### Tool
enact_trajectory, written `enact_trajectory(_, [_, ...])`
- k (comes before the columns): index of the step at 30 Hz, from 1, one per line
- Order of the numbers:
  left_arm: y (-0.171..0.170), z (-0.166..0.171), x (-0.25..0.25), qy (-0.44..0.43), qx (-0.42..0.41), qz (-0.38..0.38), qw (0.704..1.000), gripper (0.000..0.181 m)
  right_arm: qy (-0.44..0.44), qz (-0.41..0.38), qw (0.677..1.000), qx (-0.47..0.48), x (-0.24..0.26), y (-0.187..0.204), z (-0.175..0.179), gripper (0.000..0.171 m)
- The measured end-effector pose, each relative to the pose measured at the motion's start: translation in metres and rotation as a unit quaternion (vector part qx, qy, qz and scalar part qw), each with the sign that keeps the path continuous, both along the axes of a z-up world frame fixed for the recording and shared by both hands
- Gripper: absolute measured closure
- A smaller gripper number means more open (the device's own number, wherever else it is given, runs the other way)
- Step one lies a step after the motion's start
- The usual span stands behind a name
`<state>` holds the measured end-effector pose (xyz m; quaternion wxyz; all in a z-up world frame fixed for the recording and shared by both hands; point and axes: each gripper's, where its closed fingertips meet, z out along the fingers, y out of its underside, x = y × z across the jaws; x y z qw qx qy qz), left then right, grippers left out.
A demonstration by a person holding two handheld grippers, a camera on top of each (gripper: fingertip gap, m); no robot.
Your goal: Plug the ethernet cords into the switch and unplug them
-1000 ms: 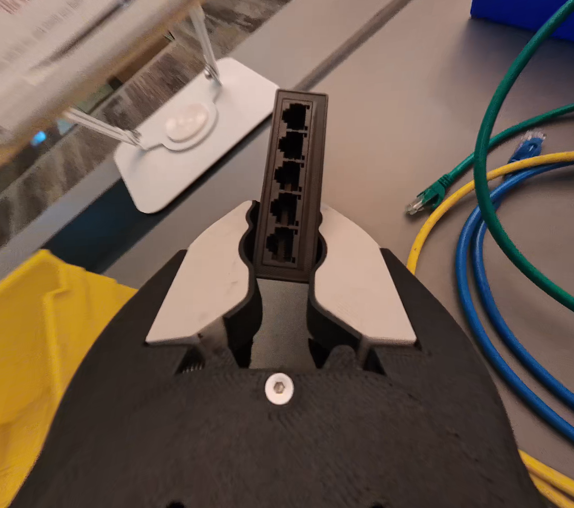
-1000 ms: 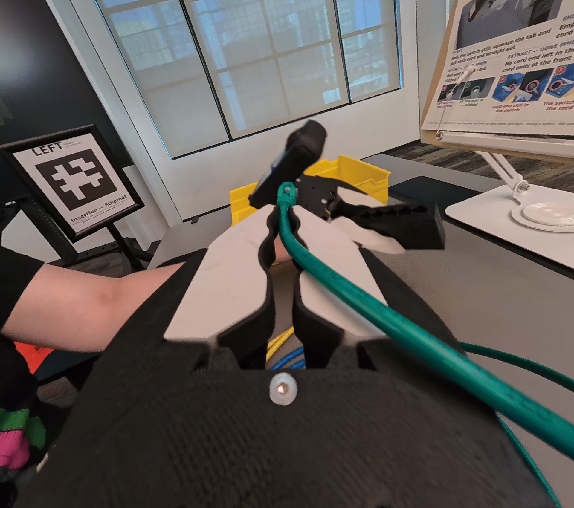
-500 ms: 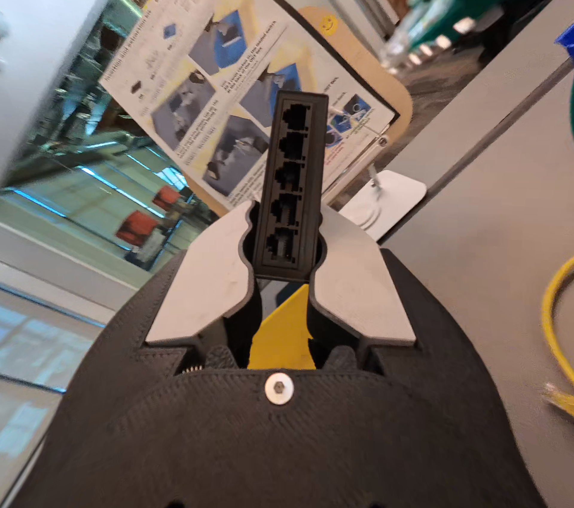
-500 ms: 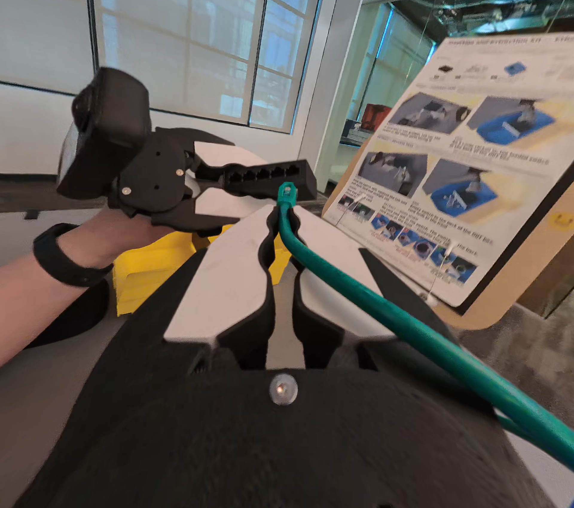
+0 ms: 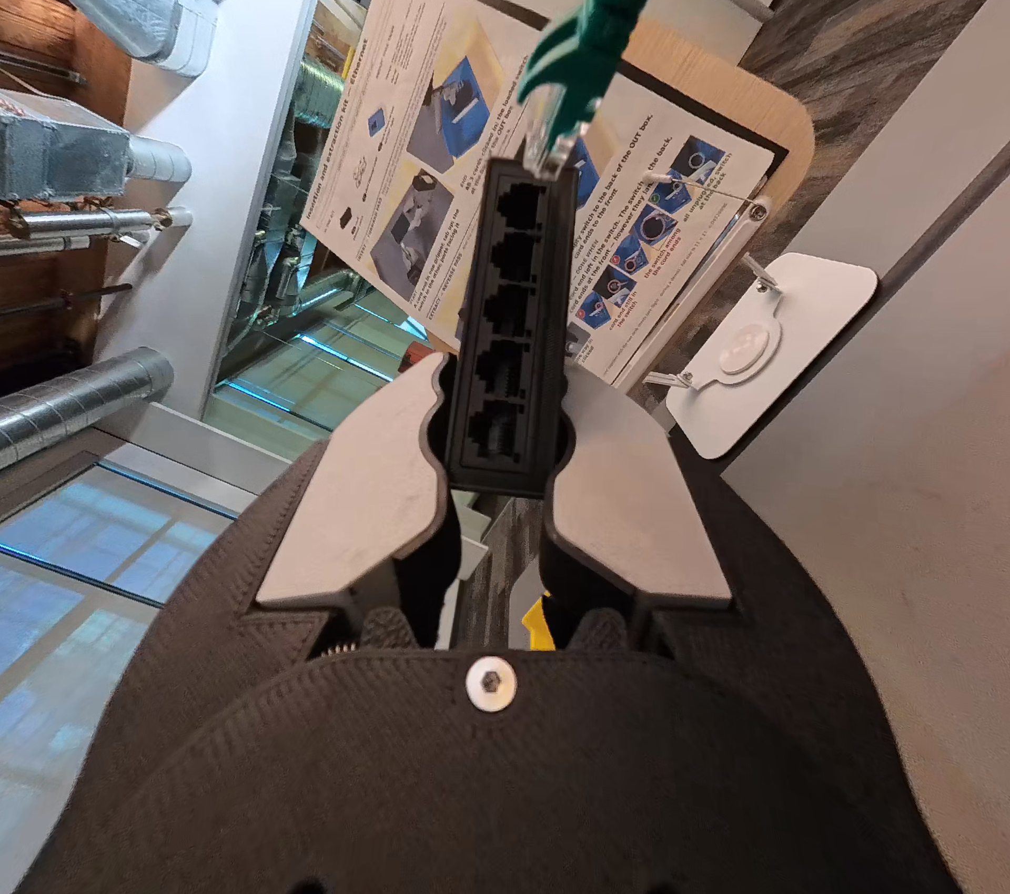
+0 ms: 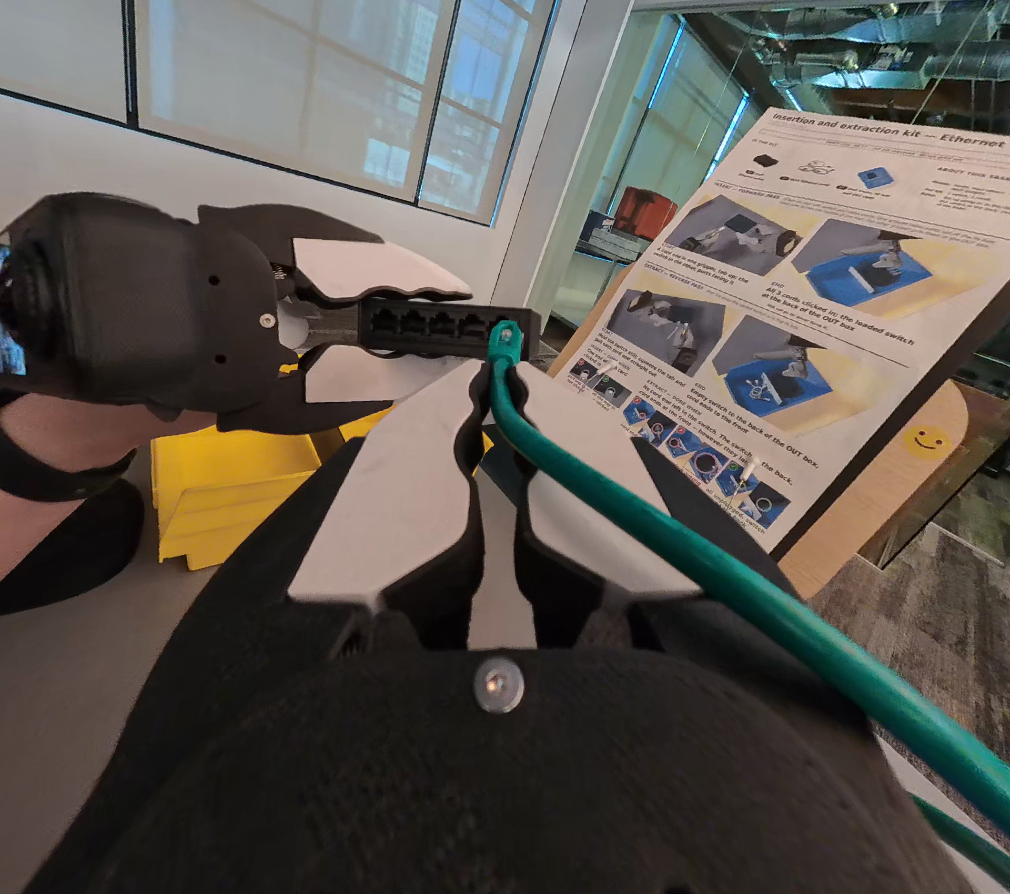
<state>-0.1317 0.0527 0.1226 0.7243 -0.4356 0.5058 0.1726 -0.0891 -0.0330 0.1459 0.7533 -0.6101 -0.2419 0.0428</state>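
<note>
My left gripper (image 5: 500, 422) is shut on the near end of a black ethernet switch (image 5: 511, 321) and holds it in the air, its row of ports facing the camera. My right gripper (image 6: 494, 384) is shut on a green ethernet cord (image 6: 710, 573) just behind its plug (image 6: 504, 339). In the left wrist view the clear tip of the green plug (image 5: 546, 146) sits at the switch's farthest port. In the right wrist view the switch (image 6: 442, 326) lies sideways in the left gripper (image 6: 382, 327), with the plug in front of its rightmost port. How deep the plug sits is unclear.
An instruction board (image 6: 792, 348) on a white stand (image 5: 765, 348) rises to the right. A yellow bin (image 6: 235, 485) sits on the grey table (image 5: 902, 430) below the left gripper. A person's wrist with a black band (image 6: 49, 469) holds the left gripper. Left tips to right tips: about 10 cm.
The left gripper has rolled and lifted the switch off the table. The right gripper has brought the green plug from a gap away up to the switch's end port.
</note>
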Motion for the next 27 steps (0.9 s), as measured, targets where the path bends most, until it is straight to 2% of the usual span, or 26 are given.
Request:
enact_trajectory(17, [-0.016, 0.006, 0.005, 0.017, 0.054, 0.009, 0.998, 0.151, -0.010, -0.006, 1.000, -0.013, -0.004, -0.010, 0.001, 0.165])
enact_trajectory(27, [-0.043, 0.018, 0.010, 0.020, 0.110, -0.032, 0.993, 0.151, -0.013, -0.014, 1.000, -0.002, -0.008, -0.020, 0.007, 0.165])
